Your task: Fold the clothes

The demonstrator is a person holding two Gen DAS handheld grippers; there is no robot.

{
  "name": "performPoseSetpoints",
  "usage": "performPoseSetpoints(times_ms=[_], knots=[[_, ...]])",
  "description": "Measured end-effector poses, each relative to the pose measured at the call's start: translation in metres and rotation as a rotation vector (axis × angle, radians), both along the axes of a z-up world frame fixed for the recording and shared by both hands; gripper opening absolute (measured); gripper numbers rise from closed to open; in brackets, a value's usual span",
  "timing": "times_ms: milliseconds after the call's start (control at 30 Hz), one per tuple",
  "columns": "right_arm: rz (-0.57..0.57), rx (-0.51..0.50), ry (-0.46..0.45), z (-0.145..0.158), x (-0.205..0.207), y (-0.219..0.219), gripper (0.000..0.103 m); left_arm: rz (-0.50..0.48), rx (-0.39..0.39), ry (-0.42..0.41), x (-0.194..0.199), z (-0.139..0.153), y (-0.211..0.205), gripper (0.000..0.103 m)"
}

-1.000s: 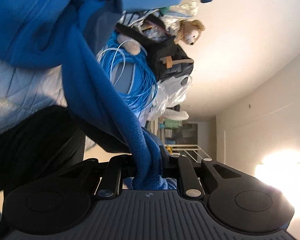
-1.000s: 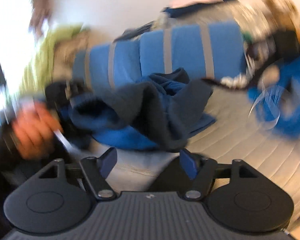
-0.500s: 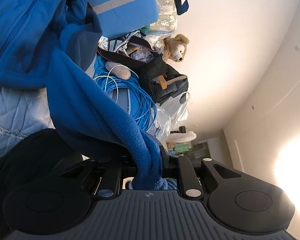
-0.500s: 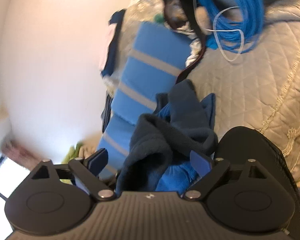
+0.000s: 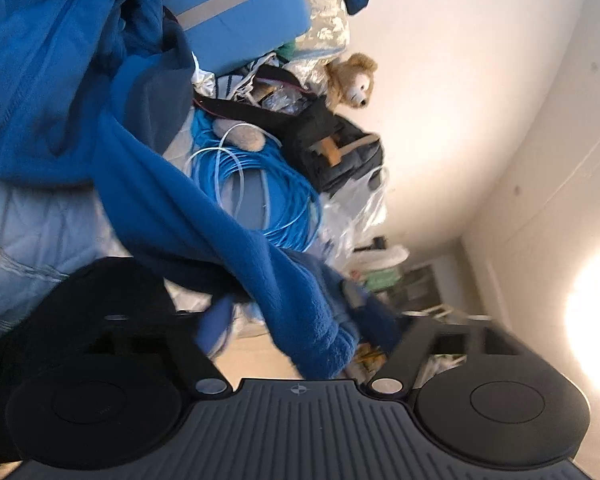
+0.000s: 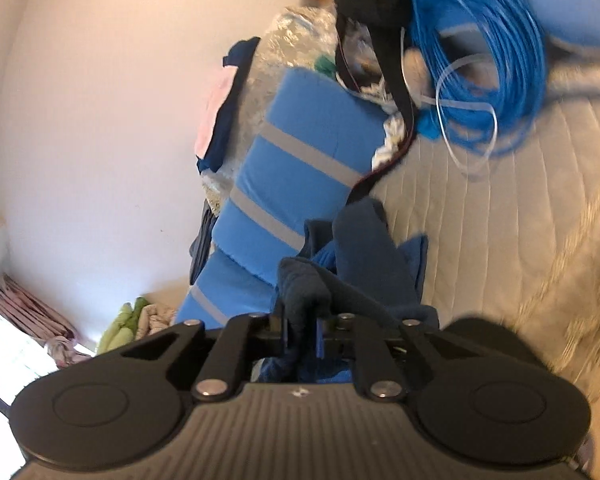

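Observation:
A blue fleece garment (image 5: 172, 208) with dark navy lining runs from the upper left down to my left gripper (image 5: 296, 320). That gripper stands open, its fingers (image 5: 384, 324) spread wide and blurred, and the fleece cuff still hangs between them. In the right wrist view the same garment (image 6: 364, 256) lies bunched on the bed. My right gripper (image 6: 302, 332) is shut on a dark navy fold of it. Under the gripper bodies the cloth is hidden.
A quilted pale bedspread (image 6: 520, 220) lies under the garment. Beside it are a coil of blue cable (image 6: 480, 40), a blue foam mat with grey stripes (image 6: 312, 136), a black bag (image 5: 332, 148) and a teddy bear (image 5: 352, 80). Clothes (image 6: 132, 324) lie on the floor by the wall.
My left gripper, shut on the blue fleece before, has opened. My right gripper, open half a second ago, has shut on the navy fold.

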State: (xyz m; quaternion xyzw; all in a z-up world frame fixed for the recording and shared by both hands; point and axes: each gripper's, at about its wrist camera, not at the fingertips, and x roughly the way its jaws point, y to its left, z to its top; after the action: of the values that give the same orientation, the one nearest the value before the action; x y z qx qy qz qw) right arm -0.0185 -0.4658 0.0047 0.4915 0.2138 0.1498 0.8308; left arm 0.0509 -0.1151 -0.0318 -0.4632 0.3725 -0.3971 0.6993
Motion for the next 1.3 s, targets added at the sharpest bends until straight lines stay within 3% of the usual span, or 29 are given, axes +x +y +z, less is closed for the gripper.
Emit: performPoseSetpoints(times_ms=[200,433,533,667,733,933,1033,1300], knots=[[-0.052,-0.074,-0.02,0.031,0.008,-0.041,0.013,-0.007,0.047,-0.02,0.006,0.006,0.023,0.081],[-0.154,-0.113,-0.04,0.045,0.023,-0.085,0.013,0.013,0.131,-0.035,0.021,0.021,0.063,0.081],[-0.178,-0.136,-0.053,0.053,0.033,-0.098,0.013,0.04,0.2,-0.091,0.03,0.051,0.097,0.081],[-0.185,-0.188,-0.065,0.072,0.05,-0.116,0.013,0.134,0.348,-0.208,0.04,0.117,0.155,0.081],[-0.182,-0.221,-0.057,0.083,0.059,-0.126,0.013,0.192,0.42,-0.227,0.044,0.147,0.184,0.081],[-0.239,-0.298,0.028,0.095,0.07,-0.174,0.013,0.357,0.514,-0.286,0.05,0.202,0.253,0.082],[-0.284,-0.31,0.081,0.076,0.065,-0.194,0.013,0.404,0.526,-0.277,0.055,0.205,0.27,0.082],[-0.376,-0.316,0.289,-0.018,0.059,-0.216,0.014,0.406,0.616,-0.164,0.078,0.165,0.286,0.082]])
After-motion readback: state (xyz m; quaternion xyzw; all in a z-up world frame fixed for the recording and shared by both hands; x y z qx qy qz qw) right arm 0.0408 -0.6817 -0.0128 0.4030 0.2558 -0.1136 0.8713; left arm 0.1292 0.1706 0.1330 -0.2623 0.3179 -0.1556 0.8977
